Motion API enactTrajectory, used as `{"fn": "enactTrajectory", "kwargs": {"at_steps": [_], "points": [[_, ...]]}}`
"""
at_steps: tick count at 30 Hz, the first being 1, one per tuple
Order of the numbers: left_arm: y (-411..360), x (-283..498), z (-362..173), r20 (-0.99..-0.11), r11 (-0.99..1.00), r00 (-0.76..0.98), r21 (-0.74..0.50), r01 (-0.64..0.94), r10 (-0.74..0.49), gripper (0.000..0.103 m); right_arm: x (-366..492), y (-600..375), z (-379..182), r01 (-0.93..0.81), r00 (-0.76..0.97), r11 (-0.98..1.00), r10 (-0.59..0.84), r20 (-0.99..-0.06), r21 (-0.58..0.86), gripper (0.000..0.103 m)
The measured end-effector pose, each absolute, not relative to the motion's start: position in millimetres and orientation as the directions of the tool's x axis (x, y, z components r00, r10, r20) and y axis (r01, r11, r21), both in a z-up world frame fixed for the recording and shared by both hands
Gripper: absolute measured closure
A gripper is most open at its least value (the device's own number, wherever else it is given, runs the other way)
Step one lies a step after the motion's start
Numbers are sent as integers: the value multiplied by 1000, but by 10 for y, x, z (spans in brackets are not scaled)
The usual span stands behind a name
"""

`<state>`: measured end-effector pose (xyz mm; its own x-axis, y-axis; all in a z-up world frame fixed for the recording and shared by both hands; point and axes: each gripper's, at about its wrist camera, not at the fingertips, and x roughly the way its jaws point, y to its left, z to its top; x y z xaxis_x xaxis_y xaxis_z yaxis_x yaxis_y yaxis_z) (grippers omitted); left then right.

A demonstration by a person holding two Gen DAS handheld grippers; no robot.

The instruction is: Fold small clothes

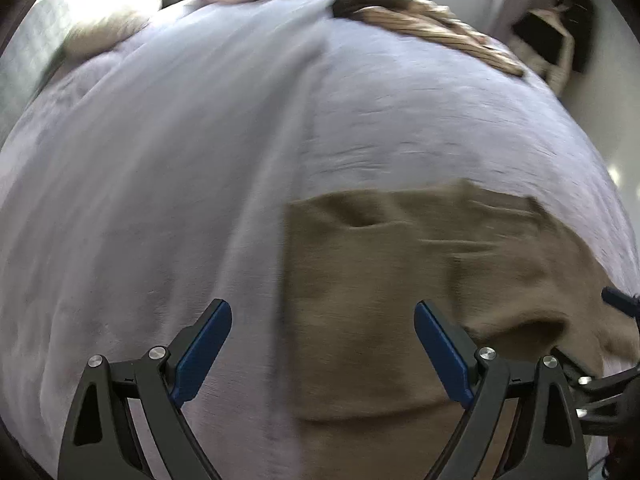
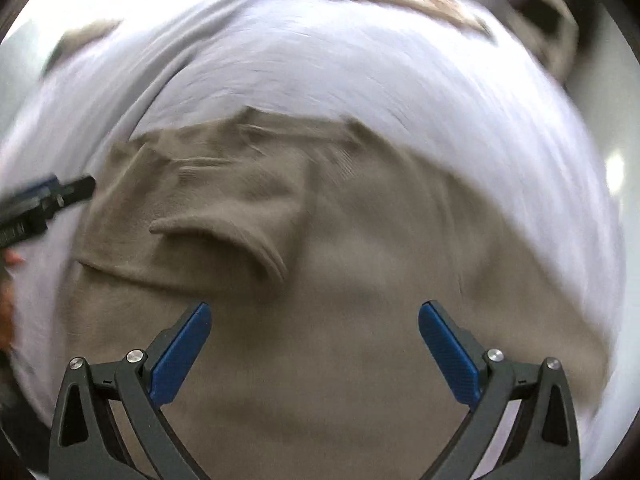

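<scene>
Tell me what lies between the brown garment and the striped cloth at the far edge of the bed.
Only bare pale bedsheet separates the brown garment from the striped cloth; the left wrist view shows it best.

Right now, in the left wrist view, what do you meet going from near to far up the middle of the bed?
Open left gripper → flat brown knit garment → bare stretch of pale lilac bed sheet → heap of tan and brown clothes at the far edge.
</scene>
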<state>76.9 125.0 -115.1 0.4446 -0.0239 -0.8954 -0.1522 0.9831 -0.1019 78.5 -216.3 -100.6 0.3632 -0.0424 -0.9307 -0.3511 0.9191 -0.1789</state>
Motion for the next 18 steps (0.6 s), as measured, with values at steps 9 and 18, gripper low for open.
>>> {"fn": "enactTrajectory", "kwargs": {"at_steps": [9, 18], "points": [[1311, 860, -1485, -919, 983, 391, -17, -183, 57, 10, 1343, -2258, -1223, -260, 362, 964, 52, -931, -48, 90], [1240, 918, -1482, -920, 985, 389, -9, -170, 59, 10, 1112, -3883, -1695, 367, 369, 718, 471, -802, 591, 72]]}}
